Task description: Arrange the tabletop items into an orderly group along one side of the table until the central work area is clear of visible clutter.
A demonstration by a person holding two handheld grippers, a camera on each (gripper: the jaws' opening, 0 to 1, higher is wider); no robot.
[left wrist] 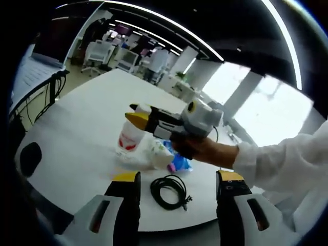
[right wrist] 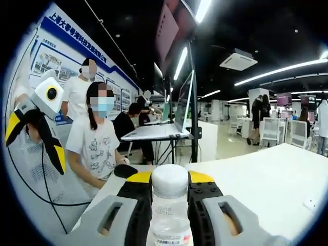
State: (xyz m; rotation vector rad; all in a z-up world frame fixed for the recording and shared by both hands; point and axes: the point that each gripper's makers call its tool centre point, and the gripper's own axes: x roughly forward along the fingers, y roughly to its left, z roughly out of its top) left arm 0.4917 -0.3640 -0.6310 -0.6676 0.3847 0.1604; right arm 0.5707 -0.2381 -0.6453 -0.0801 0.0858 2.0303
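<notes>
A clear bottle [left wrist: 129,139] with a red label and white cap stands among the clutter on the white table [left wrist: 87,113]. My right gripper [left wrist: 137,114], held by a hand in a white sleeve, is shut on its neck. In the right gripper view the bottle [right wrist: 169,205] sits between the closed jaws of the right gripper [right wrist: 170,179]. A crumpled white wrapper [left wrist: 156,154] and a blue packet [left wrist: 179,163] lie beside the bottle. A coiled black cable [left wrist: 169,190] lies just ahead of my left gripper [left wrist: 178,177], which is open and holds nothing. The left gripper [right wrist: 36,146] also hangs open at the left.
A dark rounded object [left wrist: 29,158] sits at the table's left edge. Seated people [right wrist: 97,143] and a desk with a screen [right wrist: 179,110] are beyond the table. Office chairs [left wrist: 97,54] stand at the far end. The table's far half is bare.
</notes>
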